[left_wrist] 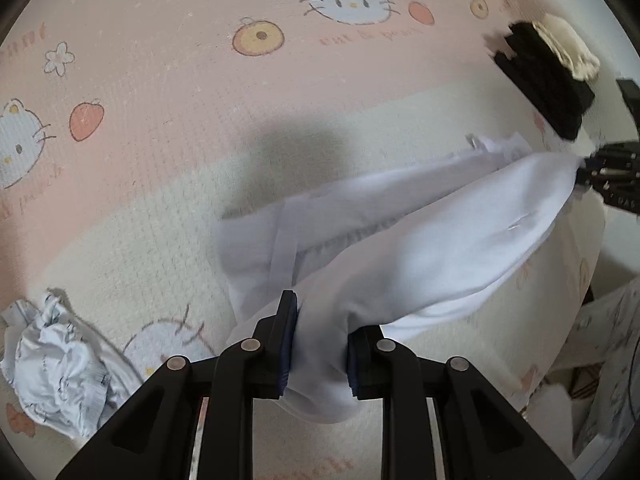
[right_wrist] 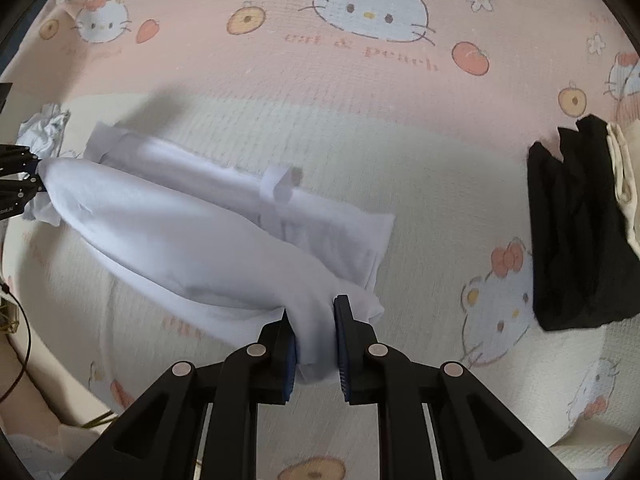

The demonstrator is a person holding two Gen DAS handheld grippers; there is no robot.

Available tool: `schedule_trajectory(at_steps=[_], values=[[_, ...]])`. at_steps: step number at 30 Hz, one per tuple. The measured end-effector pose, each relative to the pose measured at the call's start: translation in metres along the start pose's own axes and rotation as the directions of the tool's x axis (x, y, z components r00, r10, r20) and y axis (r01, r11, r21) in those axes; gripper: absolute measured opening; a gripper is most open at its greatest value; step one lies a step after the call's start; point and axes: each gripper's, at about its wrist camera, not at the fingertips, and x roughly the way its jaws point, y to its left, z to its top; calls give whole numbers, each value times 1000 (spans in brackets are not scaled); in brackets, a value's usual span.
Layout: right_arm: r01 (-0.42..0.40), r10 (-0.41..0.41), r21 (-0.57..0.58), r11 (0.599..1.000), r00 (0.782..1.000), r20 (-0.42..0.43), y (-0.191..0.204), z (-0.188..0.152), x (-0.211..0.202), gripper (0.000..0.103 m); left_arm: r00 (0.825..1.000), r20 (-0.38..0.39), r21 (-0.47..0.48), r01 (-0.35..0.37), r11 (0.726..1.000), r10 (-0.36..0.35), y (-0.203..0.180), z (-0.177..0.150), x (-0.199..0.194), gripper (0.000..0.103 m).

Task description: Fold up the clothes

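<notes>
A white garment (left_wrist: pixel 440 248) hangs stretched between both grippers above a pink and cream cat-print sheet (left_wrist: pixel 160 120). In the left wrist view my left gripper (left_wrist: pixel 320 320) is shut on one bunched end of it, and the right gripper (left_wrist: pixel 584 170) pinches the far end at the right edge. The right wrist view shows the same white garment (right_wrist: pixel 180 232) running from my right gripper (right_wrist: pixel 314 316), shut on its near end, to the left gripper (right_wrist: pixel 38 184) at the left edge. Part of the cloth, with a folded band, trails on the sheet (right_wrist: pixel 400 140).
A folded black garment (right_wrist: pixel 576 240) with a cream one (right_wrist: pixel 624 176) beside it lies at the right. The same black stack (left_wrist: pixel 540 84) shows top right in the left wrist view. A crumpled pale printed garment (left_wrist: pixel 60 364) lies at the left. A cable (right_wrist: pixel 24 344) hangs off the bed's left edge.
</notes>
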Motion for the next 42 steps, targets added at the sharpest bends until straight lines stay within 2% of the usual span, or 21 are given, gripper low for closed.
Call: schedule_trajectory(at_steps=[3,7,8,9,11,15,19,21,23,26,27,29,32,35,38,40,42], values=[[-24,25,53,998,1000,-9,-10,13,7,16,992,-76,-83,93,992,-99,15,12,10,20],[-17,17,77,997,1000,8,-18,21,12,27,977,-71,-192,183,964,-200,36,19,9,21],[-17,16,88,996,1000,13,-21,23,13,30,972,-66,-222,204,953,-223,42,21,8,26],[-20,18,98,995,1000,19,-23,24,13,32,968,-58,-266,220,938,-244,50,21,6,30],[-32,28,136,990,999,34,-30,24,14,35,963,-26,-327,245,913,-268,62,21,0,49],[-85,70,216,973,995,78,-45,21,14,42,947,89,-402,318,859,-309,86,19,-26,52],[-170,139,268,948,982,130,-56,12,11,46,971,109,-342,238,909,-213,83,11,-42,54],[-200,159,270,942,973,169,-57,6,8,52,974,126,-308,217,926,-187,78,3,-42,54],[-235,183,268,934,961,205,-57,-2,7,57,970,157,-297,226,928,-186,74,-8,-39,54],[-281,216,267,922,944,249,-56,-14,11,58,964,192,-308,236,922,-183,71,-25,-28,54],[-289,220,269,919,940,259,-56,-17,12,58,961,202,-327,246,912,-187,71,-30,-22,54],[-302,226,271,914,934,278,-56,-21,16,58,944,240,-388,306,870,-225,74,-39,-9,54],[-314,229,281,907,927,297,-59,-24,23,58,920,299,-427,367,827,-254,73,-47,-2,54],[-352,247,311,883,911,330,-64,-21,30,58,916,328,-467,371,803,-232,73,-48,7,54],[-387,259,344,856,895,363,-70,-16,32,59,907,359,-512,387,767,-219,80,-48,9,54],[-406,268,353,843,886,379,-76,-15,31,63,901,372,-534,404,743,-223,86,-46,9,54],[-436,276,375,818,870,409,-84,-16,32,69,903,370,-548,402,734,-219,89,-43,8,54]])
